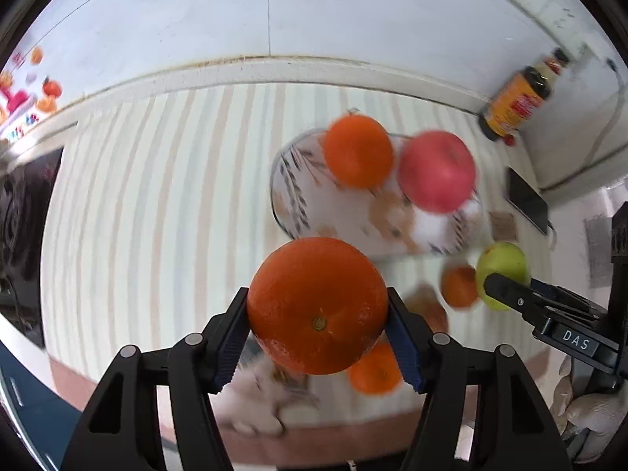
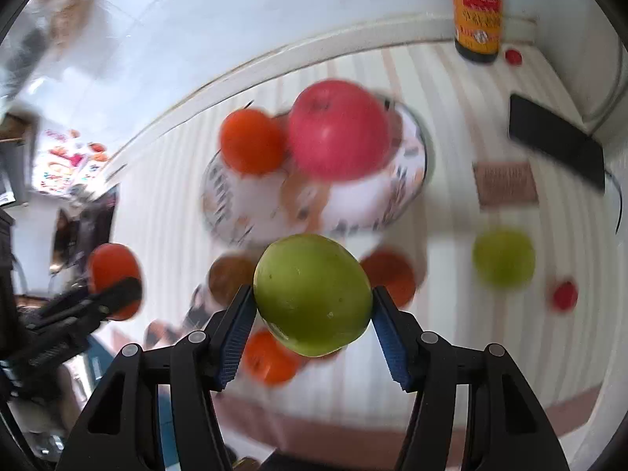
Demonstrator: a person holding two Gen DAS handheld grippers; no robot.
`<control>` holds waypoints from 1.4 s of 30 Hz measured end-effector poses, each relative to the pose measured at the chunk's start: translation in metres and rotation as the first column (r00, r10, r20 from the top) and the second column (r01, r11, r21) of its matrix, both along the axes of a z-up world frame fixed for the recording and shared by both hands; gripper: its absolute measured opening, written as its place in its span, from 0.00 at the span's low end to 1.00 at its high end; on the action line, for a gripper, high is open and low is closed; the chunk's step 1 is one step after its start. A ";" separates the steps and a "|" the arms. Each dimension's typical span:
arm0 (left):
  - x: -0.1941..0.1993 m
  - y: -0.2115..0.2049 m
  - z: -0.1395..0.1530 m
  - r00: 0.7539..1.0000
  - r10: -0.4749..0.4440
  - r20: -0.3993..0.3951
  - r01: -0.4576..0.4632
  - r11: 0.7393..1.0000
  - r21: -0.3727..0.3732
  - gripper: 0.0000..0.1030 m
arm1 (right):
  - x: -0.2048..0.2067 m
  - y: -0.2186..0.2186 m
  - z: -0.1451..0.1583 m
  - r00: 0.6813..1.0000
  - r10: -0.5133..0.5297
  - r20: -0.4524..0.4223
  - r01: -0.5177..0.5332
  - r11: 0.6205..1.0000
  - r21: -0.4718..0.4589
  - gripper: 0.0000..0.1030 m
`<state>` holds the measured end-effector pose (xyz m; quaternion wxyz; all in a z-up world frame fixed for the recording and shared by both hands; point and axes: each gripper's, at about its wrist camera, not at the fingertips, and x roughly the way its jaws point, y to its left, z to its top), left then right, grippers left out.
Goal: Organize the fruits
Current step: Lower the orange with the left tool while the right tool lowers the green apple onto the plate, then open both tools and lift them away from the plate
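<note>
A large orange (image 1: 318, 306) fills the near view, clamped between the blue pads of the left gripper (image 1: 318, 337) above the striped counter (image 1: 157, 216). The right gripper (image 2: 312, 329) likewise grips a green apple (image 2: 313, 294). Beyond both, a patterned plate (image 2: 376, 212) carries another orange (image 2: 252, 141) and a red apple (image 2: 339, 129) side by side. A second green apple (image 2: 504, 258) lies on the counter to the right, near a dark sauce bottle (image 2: 477, 11).

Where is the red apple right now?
The red apple sits on the patterned plate, right of an orange, beyond both loaded grippers.
</note>
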<state>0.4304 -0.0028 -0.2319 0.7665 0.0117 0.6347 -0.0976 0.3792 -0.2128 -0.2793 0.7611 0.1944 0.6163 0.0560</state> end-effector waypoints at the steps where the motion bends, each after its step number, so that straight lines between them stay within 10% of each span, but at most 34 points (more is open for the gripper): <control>1: 0.013 0.000 -0.007 1.000 -0.007 -0.011 0.007 1.000 0.006 0.61 | 0.011 0.000 -0.006 1.000 0.001 -0.008 -0.001 1.000 -0.017 0.60; 14: 0.093 0.001 -0.098 0.980 -0.024 -0.195 0.032 0.999 0.037 0.61 | 0.061 0.004 -0.060 0.995 -0.005 -0.098 -0.006 0.993 -0.115 0.61; 20: 0.095 -0.006 -0.097 0.981 -0.030 -0.194 0.041 0.998 0.050 0.64 | 0.063 -0.004 -0.065 0.990 -0.061 -0.131 0.054 0.997 -0.058 0.66; 24: 0.094 -0.010 -0.091 0.983 -0.041 -0.178 0.046 0.999 0.024 0.94 | 0.062 -0.013 -0.074 0.984 -0.099 -0.149 0.099 0.995 -0.009 0.78; 36: 0.067 -0.002 -0.065 0.993 -0.005 -0.119 0.004 1.000 -0.004 0.94 | 0.046 -0.032 -0.064 0.983 -0.126 -0.131 0.127 0.992 -0.002 0.94; 42: 0.020 0.004 -0.032 1.000 0.029 0.008 -0.029 0.999 0.041 0.94 | 0.028 -0.027 -0.025 0.994 -0.107 -0.038 0.099 0.982 -0.158 0.96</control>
